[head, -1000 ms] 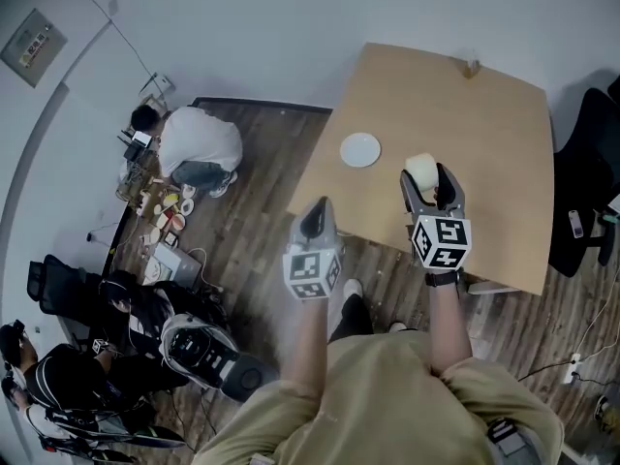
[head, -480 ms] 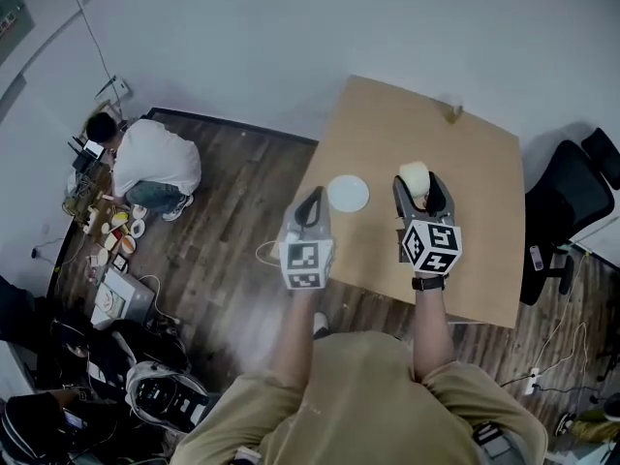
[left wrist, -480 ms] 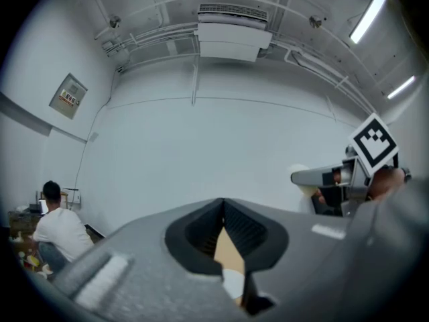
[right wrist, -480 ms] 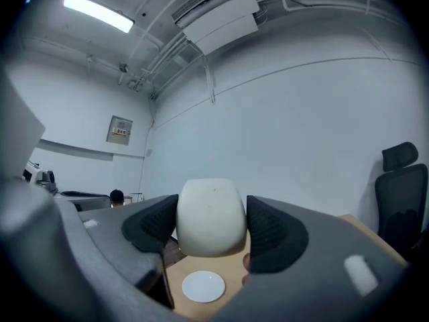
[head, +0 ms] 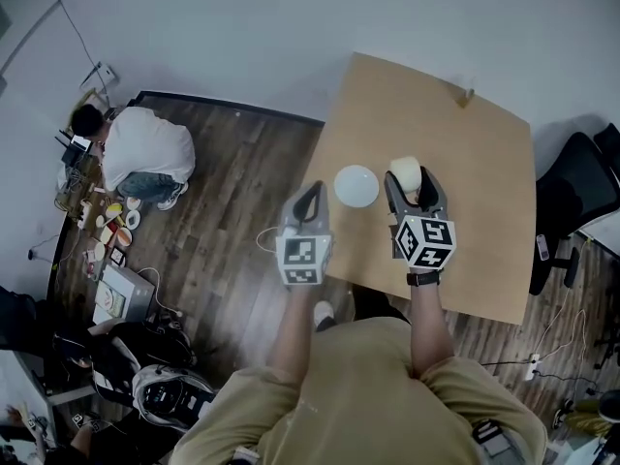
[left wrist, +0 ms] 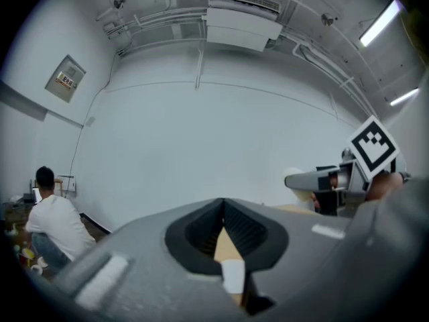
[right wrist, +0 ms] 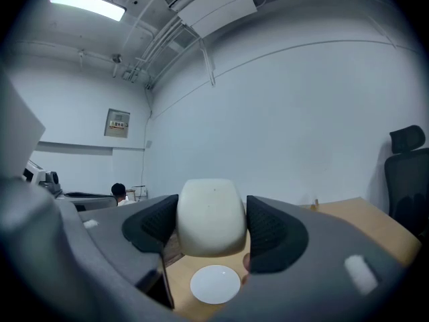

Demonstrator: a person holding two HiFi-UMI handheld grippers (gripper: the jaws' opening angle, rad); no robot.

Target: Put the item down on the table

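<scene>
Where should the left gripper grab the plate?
Probably the rim. The plate lies flat on the table, likely too wide to span. Come in low from the table's left edge, which it sits beside, pinching the rim top and bottom. The left gripper is shut; open it first.

The surface [head: 480, 201] is mostly bare wood. To the right of the right tongs [head: 413, 184] and on toward the far edge, nothing stands in the way. The one near obstacle is the plate [head: 356, 185], which lies just left of these tongs. In the right gripper view it shows low between the jaws, under the item [right wrist: 211, 217] that fills their gap. A small object [head: 468, 95] sits at the far edge, well apart. The left tongs [head: 310, 206], jaws together, hang by the near-left edge, beside the plate. A chair [head: 579, 177] stands off the right edge, apart from the surface.
</scene>
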